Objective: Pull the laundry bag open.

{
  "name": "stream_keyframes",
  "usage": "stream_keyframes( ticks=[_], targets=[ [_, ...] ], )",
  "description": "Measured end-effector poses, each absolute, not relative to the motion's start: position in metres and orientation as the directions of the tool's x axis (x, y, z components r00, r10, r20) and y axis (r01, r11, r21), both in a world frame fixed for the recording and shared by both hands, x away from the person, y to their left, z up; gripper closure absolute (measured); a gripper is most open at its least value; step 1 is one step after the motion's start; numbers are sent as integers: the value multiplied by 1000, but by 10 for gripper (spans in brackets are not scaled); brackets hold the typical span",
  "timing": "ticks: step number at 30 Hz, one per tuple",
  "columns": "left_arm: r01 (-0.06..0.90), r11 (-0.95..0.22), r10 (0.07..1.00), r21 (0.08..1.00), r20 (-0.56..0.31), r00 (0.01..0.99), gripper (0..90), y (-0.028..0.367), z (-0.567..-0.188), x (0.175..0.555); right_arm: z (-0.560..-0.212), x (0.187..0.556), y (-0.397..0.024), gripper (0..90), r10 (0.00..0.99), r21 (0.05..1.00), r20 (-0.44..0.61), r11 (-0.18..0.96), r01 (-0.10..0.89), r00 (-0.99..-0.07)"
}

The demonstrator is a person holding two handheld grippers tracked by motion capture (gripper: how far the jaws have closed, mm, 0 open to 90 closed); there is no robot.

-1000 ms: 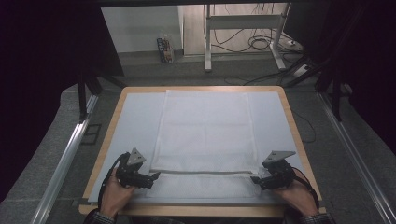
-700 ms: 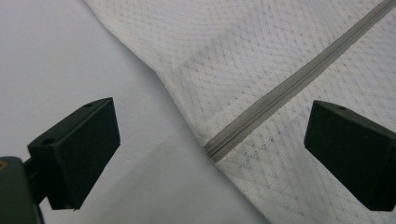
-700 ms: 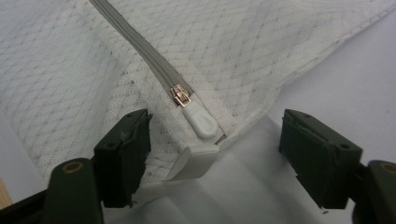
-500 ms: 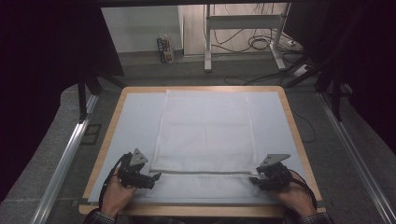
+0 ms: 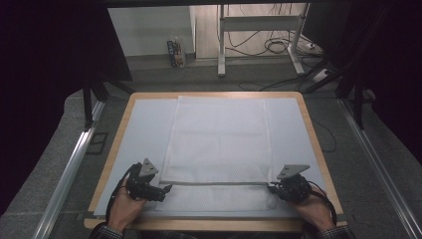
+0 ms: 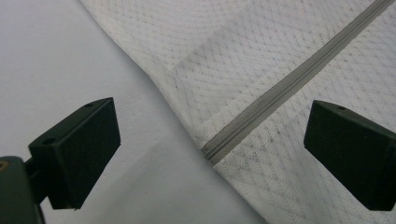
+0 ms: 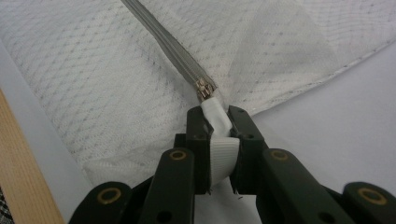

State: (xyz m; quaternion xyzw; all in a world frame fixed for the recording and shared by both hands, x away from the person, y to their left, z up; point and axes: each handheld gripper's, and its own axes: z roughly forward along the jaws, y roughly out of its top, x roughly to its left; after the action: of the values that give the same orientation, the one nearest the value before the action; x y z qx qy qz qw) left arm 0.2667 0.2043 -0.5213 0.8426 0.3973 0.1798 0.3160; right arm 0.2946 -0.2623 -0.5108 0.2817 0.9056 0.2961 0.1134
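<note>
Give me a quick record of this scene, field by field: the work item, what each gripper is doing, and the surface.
item: white mesh bag lying flat, grey zipper across its near part
zipper slider: at the right end
right gripper: jaws have just been closing, now shut on the white pull tab
left gripper: jaws open, either side of the zipper's left end, not pressing on it
surface: white mat on a wooden-edged table

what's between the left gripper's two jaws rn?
In the left gripper view, the left gripper stands open over the near end of the grey zipper, with the white mesh bag edge and bare table cover between its jaws, unpinched.
</note>
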Motion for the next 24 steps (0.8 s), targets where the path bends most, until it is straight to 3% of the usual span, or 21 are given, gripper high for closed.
stream_keyframes(
  ticks=[2,6,8,9,11,13,18,19,21,24],
  targets=[
    [555,-485,783,675,52,620,39,204,-521,267,-508,294,-263,776,580,610,-43,660,438,-814],
    [558,-484,784,674,51,619,39,204,-521,267,-510,296,-266,578,600,588,-25,656,473,-800],
    [557,-483,784,675,51,618,39,204,-522,267,-510,296,-266,539,605,584,-30,657,478,-796],
    [558,-483,785,675,51,618,39,205,-522,267,-511,295,-265,461,602,578,-22,659,481,-798],
    [560,-486,784,671,52,619,39,205,-522,267,-511,292,-263,409,605,569,-49,671,475,-795],
    [559,-491,782,668,54,621,39,205,-522,267,-511,292,-263,412,621,563,-42,662,495,-783],
    [557,-490,783,671,58,619,39,204,-522,267,-511,288,-265,626,680,576,-24,609,546,-733],
    [557,-490,783,671,58,619,40,204,-522,267,-511,288,-265,626,680,576,-24,609,546,-733],
    [557,-487,784,673,57,618,40,203,-522,267,-511,285,-265,778,673,581,-20,610,539,-739],
    [554,-474,784,684,41,620,41,201,-520,267,-511,287,-266,830,663,587,1,606,537,-749]
  ],
)
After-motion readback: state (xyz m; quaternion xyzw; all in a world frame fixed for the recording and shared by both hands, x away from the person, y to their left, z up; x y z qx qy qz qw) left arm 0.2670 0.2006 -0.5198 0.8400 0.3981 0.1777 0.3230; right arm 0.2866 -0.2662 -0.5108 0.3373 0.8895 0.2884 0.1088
